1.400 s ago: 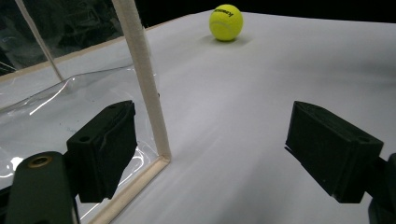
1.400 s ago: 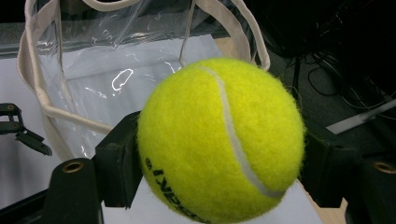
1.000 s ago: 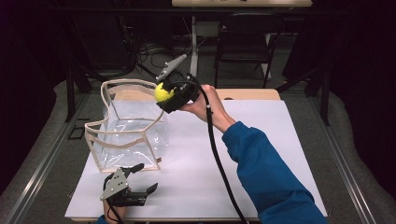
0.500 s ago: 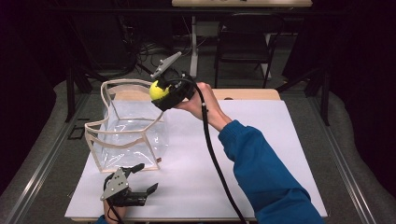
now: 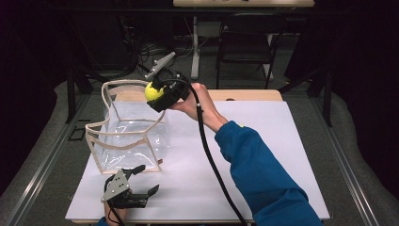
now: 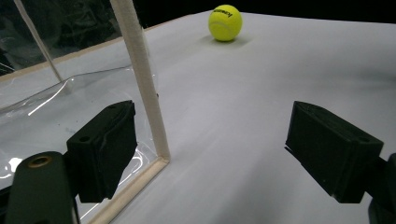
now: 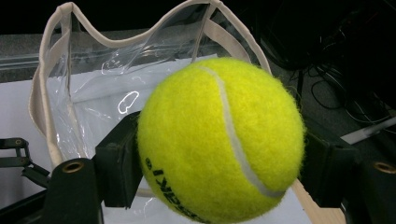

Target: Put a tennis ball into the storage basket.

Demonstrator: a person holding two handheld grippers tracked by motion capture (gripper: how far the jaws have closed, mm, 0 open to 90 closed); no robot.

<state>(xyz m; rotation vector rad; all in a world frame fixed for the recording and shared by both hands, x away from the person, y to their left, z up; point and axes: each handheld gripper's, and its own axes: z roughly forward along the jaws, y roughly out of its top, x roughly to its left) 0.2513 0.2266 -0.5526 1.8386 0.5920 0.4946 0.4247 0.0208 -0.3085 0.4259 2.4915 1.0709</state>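
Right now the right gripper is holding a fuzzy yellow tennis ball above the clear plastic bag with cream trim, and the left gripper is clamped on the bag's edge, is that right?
Not quite. The left gripper is open and grips nothing; in the left gripper view the clear plastic bag with cream trim stands beside one jaw. The right gripper does hold the fuzzy yellow tennis ball above the bag.

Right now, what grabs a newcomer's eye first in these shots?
The bright yellow tennis ball clamped in the right gripper, held up at the far rim of the clear bag with cream trim, which stands open on the white table. Next, a second tennis ball lying loose on the table in the left gripper view. The left gripper sits open near the bag's front corner.
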